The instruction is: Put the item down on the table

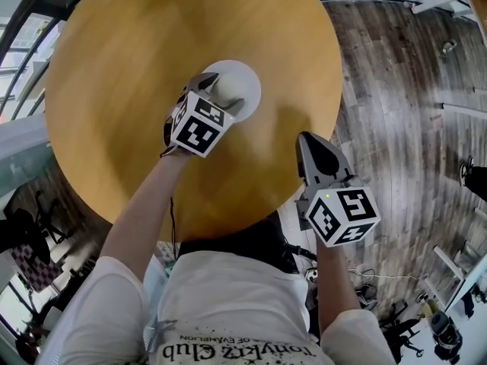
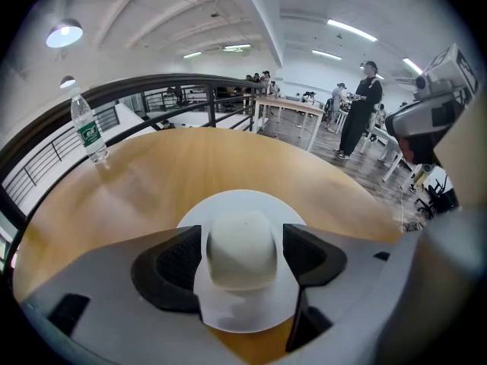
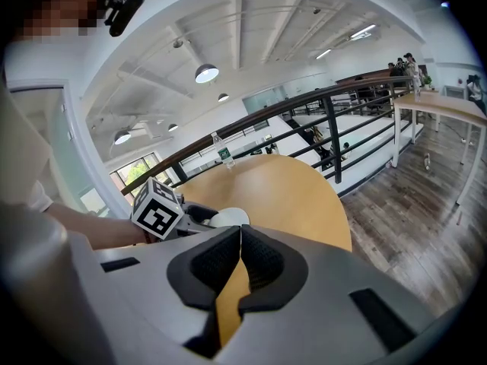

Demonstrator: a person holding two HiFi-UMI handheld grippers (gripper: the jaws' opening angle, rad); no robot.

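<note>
A white hat (image 1: 243, 82) with a round brim lies flat on the round wooden table (image 1: 129, 52). My left gripper (image 1: 221, 91) reaches over it from the near side. In the left gripper view the hat's crown (image 2: 243, 238) sits between the jaws of the left gripper (image 2: 243, 255). The right pad (image 2: 304, 253) is at the crown's side, and a sliver of brim shows between the left pad (image 2: 183, 258) and the crown. The jaws look open. My right gripper (image 1: 316, 152) hovers at the table's near right edge, shut and empty (image 3: 240, 243). It sees the hat (image 3: 230, 217) too.
A water bottle (image 2: 90, 131) stands upright near the table's far rim by a dark railing (image 2: 152, 90). Beyond the table's right edge is wood-plank floor (image 1: 403, 90). A person (image 2: 358, 109) stands by distant desks (image 2: 293, 109).
</note>
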